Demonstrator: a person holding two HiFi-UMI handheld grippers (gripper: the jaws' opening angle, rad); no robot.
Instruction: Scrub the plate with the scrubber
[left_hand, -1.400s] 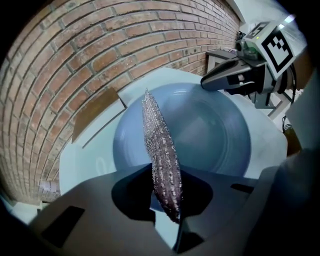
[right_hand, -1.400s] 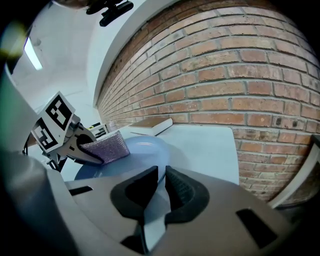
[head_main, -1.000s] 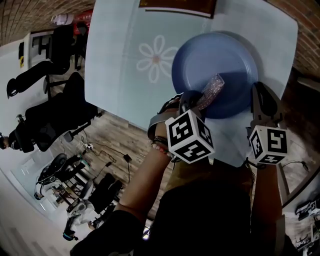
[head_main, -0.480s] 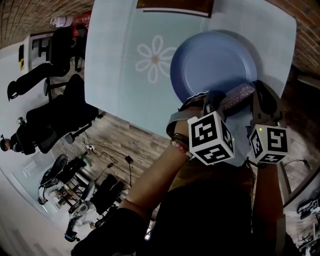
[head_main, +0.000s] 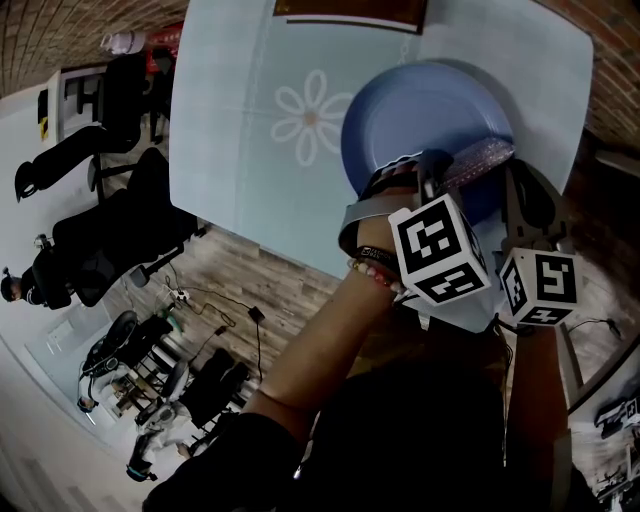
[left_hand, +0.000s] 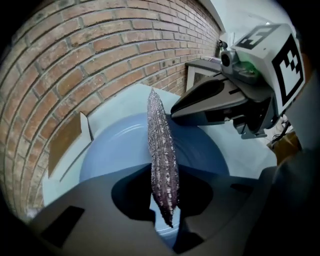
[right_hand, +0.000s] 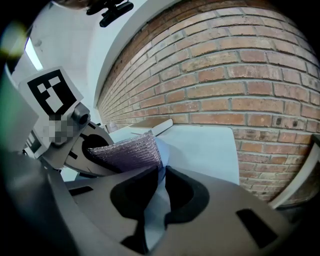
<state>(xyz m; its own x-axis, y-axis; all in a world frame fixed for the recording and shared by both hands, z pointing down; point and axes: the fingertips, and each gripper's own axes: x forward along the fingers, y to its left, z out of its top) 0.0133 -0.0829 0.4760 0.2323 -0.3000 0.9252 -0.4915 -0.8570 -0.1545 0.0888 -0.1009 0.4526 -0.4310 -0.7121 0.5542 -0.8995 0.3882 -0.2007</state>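
A blue plate lies on the pale blue table, near its right side. My left gripper is shut on a purple glittery scrubber, which lies across the plate's near right rim. In the left gripper view the scrubber stands edge-on between the jaws, over the plate, and nearly reaches the right gripper. My right gripper is shut on the plate's right rim, with the blue edge pinched between its pads. The scrubber shows just left of that grip.
A white flower pattern marks the table left of the plate. A brown flat box lies at the far edge, also a cardboard box. A brick wall runs close behind. Office chairs stand on the floor at left.
My left gripper has swept the scrubber from the plate's near middle to its right rim, close to the right gripper. The right gripper and the plate have stayed put.
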